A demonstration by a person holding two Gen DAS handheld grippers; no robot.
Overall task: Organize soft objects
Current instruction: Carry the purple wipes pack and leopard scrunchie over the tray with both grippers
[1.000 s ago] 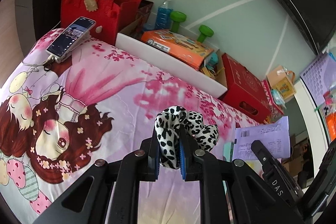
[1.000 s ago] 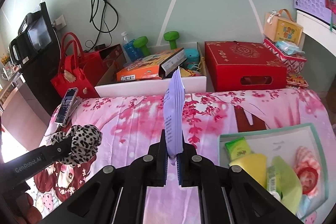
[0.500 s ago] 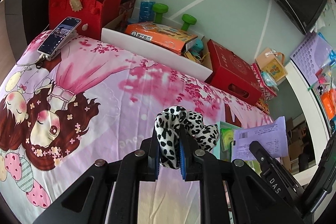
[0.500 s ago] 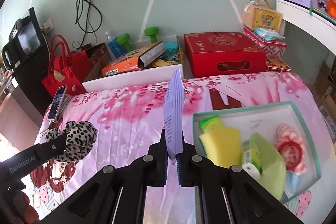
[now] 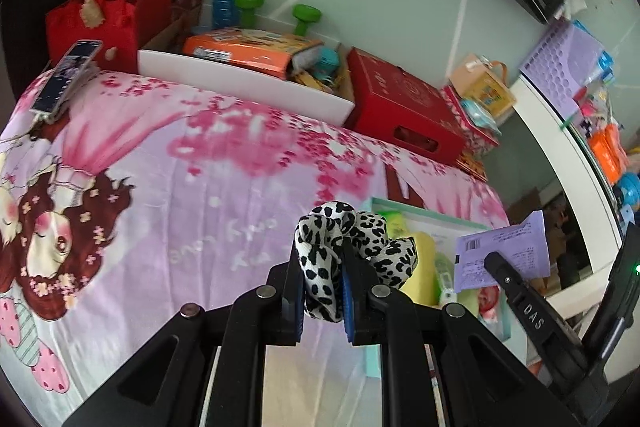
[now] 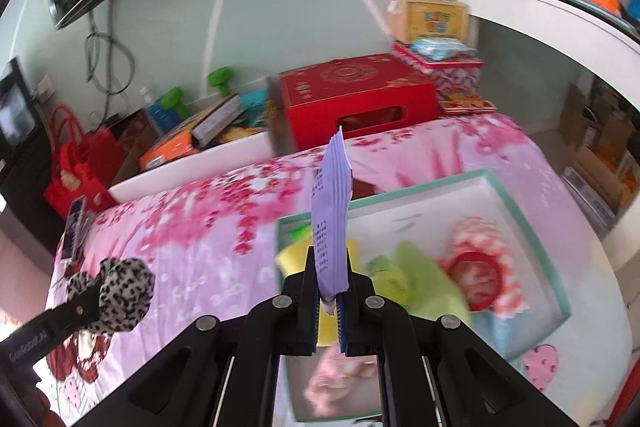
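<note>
My left gripper (image 5: 322, 267) is shut on a black-and-white leopard-print scrunchie (image 5: 344, 239), held above the pink bedspread just left of the box; it also shows in the right wrist view (image 6: 120, 291). My right gripper (image 6: 330, 275) is shut on a flat purple packet (image 6: 332, 211), held upright over the near left part of a white box with a teal rim (image 6: 520, 211). The packet also shows in the left wrist view (image 5: 504, 251). In the box lie a yellow sponge (image 6: 296, 255), a green cloth (image 6: 424, 279) and a red-and-white scrunchie (image 6: 480, 263).
A phone (image 5: 66, 75) lies at the bed's far left corner. Behind the bed stand a red bag (image 5: 100, 15), a white bin (image 5: 240, 79) of boxes and a red carton (image 6: 356, 95). A white shelf (image 6: 540, 7) runs on the right.
Both grippers have moved right, toward the teal-rimmed box. The box now lies under the packet and close to the leopard scrunchie. Both grips are unchanged.
</note>
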